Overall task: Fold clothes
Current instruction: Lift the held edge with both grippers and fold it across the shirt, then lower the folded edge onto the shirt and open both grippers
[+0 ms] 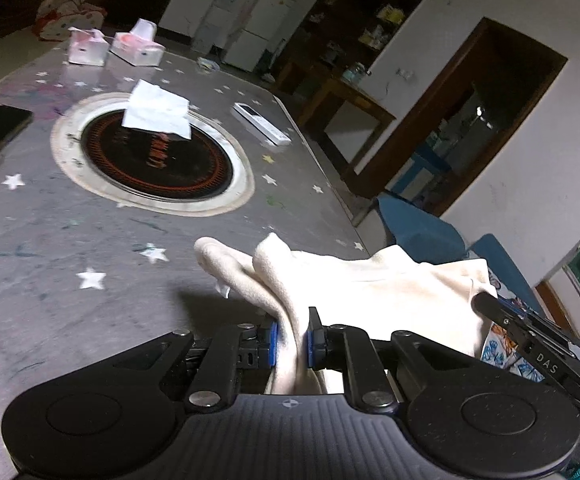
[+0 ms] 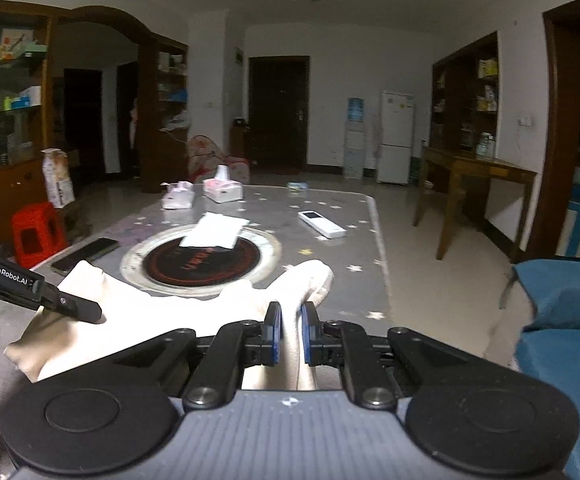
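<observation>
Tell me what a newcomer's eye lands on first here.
First, the cream-coloured soft garment bunched at the near edge of the grey star-patterned table, pinched by both the left gripper and the right gripper. Next, the round black-and-red cooktop with a pale ring at the table's middle, a white paper sheet lying across its far rim.

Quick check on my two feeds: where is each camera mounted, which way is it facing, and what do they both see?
Left wrist: sits on the left gripper, looks along its fingers across the star-patterned table; its pads clamp the cream garment; right gripper's tip shows.
Right wrist: sits on the right gripper, faces down the table toward the fridge; left gripper's tip enters at left.
Shared: garment, round hotplate, white remote, tissue boxes.
</observation>
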`<state>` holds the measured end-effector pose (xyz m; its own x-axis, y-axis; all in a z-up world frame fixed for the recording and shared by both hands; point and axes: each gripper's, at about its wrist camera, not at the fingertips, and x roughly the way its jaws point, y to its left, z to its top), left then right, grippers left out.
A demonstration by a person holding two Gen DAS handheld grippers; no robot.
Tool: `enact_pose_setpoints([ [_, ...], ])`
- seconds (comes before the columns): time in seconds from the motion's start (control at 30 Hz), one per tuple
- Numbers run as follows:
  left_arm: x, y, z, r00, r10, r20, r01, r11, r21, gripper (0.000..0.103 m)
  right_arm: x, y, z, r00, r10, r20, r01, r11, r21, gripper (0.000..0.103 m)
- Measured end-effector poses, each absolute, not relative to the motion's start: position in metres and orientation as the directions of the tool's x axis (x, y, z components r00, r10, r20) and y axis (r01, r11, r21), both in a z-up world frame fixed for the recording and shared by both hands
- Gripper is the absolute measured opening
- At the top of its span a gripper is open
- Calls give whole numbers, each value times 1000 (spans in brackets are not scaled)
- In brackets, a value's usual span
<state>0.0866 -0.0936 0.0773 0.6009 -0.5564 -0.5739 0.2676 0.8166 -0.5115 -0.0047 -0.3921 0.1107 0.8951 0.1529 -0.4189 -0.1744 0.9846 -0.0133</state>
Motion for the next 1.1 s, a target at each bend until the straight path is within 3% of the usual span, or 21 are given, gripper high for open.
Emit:
enact_pose_setpoints([
  [0.73,123,-137,33,527,-521,-671,279,852,-443,16,23,-438,60,851,74,-519,-77,997,16,9],
  [1.1,123,-135,29,553,-446,-704,253,895,-369,29,37,-450,39,823,43,-567,-42,999,16,11],
])
